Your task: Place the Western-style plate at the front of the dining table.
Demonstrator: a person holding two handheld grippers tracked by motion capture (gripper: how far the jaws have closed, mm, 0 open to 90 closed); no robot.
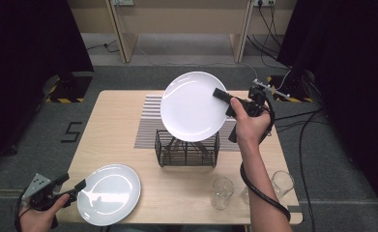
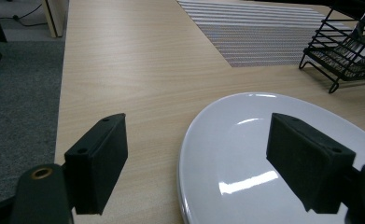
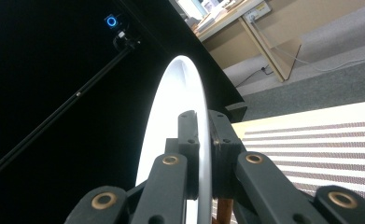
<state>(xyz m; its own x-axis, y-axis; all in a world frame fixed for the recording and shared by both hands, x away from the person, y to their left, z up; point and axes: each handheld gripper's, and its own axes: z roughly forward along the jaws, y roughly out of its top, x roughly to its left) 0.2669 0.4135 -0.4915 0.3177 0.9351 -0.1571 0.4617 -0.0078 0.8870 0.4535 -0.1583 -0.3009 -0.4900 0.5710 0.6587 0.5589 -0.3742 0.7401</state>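
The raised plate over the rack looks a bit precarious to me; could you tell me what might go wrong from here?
1. The right hand-held gripper pinches the raised plate only at its rim, so it could pivot or slip onto the wire rack.
2. Two glasses stand near that forearm; lowering the elbow might knock them.
3. The open left hand-held gripper straddles the second plate's edge and might push it.

Even light from overhead falls on the bench, while the black curtains at both sides of the high view stay dark. The rack casts only a soft shadow. Glare streaks the near plate in the left gripper view, where the jaws are slightly soft. In the right gripper view the held plate glows against near-black, and the jaws blur.
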